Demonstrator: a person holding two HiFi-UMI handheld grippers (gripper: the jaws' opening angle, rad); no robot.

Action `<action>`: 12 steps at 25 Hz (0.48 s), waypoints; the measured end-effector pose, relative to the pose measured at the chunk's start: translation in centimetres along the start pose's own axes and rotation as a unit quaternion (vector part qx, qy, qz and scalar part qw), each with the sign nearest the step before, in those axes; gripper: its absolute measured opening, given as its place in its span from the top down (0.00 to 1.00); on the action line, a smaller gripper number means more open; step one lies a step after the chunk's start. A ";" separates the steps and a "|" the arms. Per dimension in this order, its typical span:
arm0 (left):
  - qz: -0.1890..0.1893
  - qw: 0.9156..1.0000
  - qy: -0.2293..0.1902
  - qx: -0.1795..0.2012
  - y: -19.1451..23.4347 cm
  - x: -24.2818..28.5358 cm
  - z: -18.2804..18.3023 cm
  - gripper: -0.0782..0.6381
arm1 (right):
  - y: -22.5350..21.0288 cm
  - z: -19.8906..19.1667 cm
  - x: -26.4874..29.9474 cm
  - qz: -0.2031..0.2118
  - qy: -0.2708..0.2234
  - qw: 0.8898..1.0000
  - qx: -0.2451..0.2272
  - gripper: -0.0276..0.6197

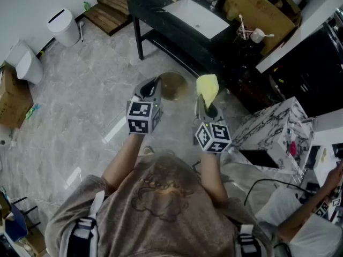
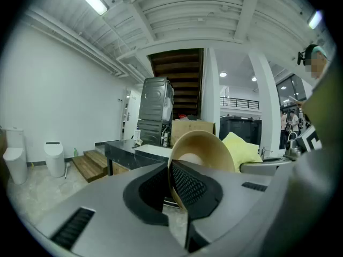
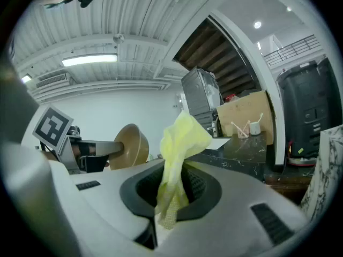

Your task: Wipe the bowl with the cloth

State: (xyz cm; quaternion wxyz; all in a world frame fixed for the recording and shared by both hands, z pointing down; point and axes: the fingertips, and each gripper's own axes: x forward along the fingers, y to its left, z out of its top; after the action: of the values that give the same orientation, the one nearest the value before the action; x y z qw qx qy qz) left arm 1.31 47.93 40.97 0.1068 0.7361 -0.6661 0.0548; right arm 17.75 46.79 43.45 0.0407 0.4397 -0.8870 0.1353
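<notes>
Over marble floor (image 1: 80, 106), my left gripper (image 1: 155, 84) clamped the round tan bowl (image 1: 172, 85), seemingly tilted to meet the yellow cloth (image 1: 208, 89) my right gripper (image 1: 206, 108) pinched.

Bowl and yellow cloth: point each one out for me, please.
bowl (image 2: 210, 148): left gripper view, on its inner wall.
yellow cloth (image 3: 182, 136): right gripper view, on its bunched upper part.

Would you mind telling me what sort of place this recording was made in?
Likely a bathroom showroom or test space, though I can't be sure: white toilets stand on the open floor, a black table carries a white basin, and a cardboard box sits behind it.
</notes>
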 end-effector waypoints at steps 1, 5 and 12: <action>0.000 1.000 0.000 -0.004 -0.2 0.0 -0.1 0.87 | -0.1 -0.1 0.0 0.002 0.001 1.000 0.000 0.92; 0.007 1.000 0.000 -0.010 -0.5 -0.1 -0.6 0.87 | -0.2 -0.3 -0.3 0.017 -0.002 1.000 0.000 0.92; 0.018 1.000 -0.003 -0.019 -0.6 0.0 -1.0 0.87 | -0.7 0.6 -0.4 0.038 -0.018 0.999 -0.009 0.92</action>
State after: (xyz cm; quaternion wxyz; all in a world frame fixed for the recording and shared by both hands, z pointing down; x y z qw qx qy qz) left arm 1.96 48.25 41.88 0.1172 0.7218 -0.6808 0.0420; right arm 18.58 46.52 42.96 0.0230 0.4073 -0.9050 0.1207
